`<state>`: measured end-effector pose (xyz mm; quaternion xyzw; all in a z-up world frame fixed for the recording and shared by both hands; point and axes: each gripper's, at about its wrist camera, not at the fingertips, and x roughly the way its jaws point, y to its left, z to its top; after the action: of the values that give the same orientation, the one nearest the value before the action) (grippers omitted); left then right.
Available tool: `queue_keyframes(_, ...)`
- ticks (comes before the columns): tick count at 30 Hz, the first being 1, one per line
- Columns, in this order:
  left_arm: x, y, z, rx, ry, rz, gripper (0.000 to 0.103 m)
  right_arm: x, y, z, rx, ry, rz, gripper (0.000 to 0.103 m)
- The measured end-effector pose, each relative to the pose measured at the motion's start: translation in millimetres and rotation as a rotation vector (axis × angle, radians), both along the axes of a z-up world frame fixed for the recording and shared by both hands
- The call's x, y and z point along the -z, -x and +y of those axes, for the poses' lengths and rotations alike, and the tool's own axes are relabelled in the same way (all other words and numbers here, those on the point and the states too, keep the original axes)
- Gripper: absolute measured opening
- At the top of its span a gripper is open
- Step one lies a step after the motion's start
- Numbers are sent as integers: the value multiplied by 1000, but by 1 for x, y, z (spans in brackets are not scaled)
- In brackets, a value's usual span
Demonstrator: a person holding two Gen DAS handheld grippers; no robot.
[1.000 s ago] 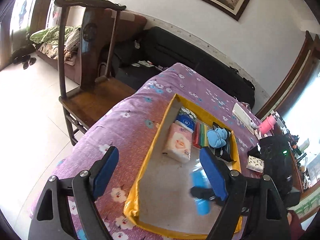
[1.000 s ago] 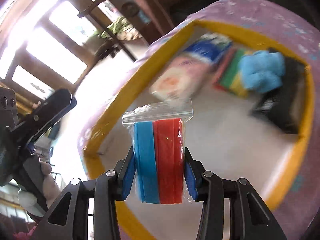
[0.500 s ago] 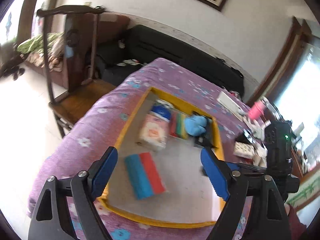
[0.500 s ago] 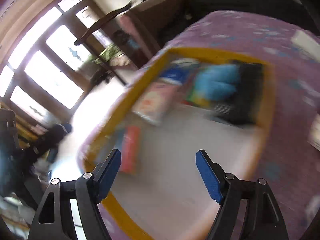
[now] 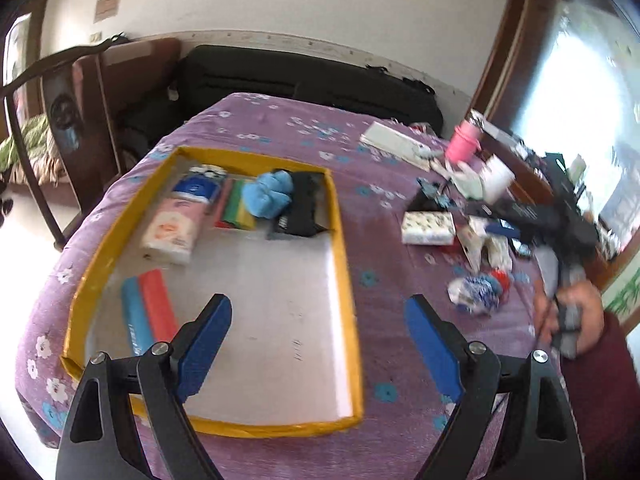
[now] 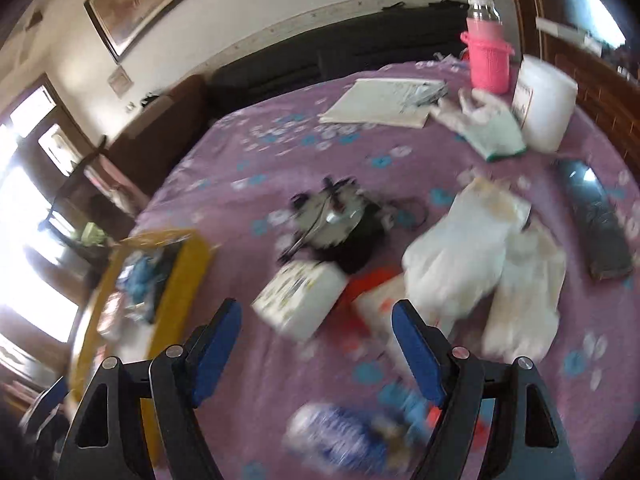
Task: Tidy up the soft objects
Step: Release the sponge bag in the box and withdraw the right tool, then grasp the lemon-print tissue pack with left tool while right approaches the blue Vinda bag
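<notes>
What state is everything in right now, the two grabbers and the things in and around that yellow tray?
Left gripper: open, empty, above the tray.
Right gripper: open, empty, over the tablecloth.
Yellow tray: partly filled.
Blue-and-red pack: lying flat in the tray.
Tissue pack: flat in the tray.
White spotted pack: outside the tray.

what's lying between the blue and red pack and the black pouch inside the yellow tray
Only bare white tray floor, as the left wrist view shows. The blue-and-red bagged sponge pack lies near the yellow-rimmed tray's left wall, the black pouch at its far end.
</notes>
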<state>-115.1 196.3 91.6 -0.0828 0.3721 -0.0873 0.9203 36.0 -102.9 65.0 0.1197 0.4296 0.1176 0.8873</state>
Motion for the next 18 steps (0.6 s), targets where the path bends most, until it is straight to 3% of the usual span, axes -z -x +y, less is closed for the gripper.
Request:
queue_keyframes(1,1,1,-4,6,-4,3,88,2,-11,4,9,31,3,80)
queue_keyframes(6,2,5,-17,24,-7,16,88,24,-52,32,-25,55,105,38)
queue_keyframes(9,2,9,-16,25,-15,13,88,43,-46,44,-110,20,172,38)
queue_keyframes(11,3,10,-14,28,-24,9,88,49,-21,64,-295,-28,209,38)
queue_keyframes(14,5,9,-14,32,-35,14,88,42,20,69,-446,-60,166,38)
queue_keyframes(16,8,6,-16,37,-36,23,88,33,40,51,-430,-69,111,41)
queue_keyframes(18,12,2,-20,47,-26,38,88,27,52,23,-342,-60,56,51)
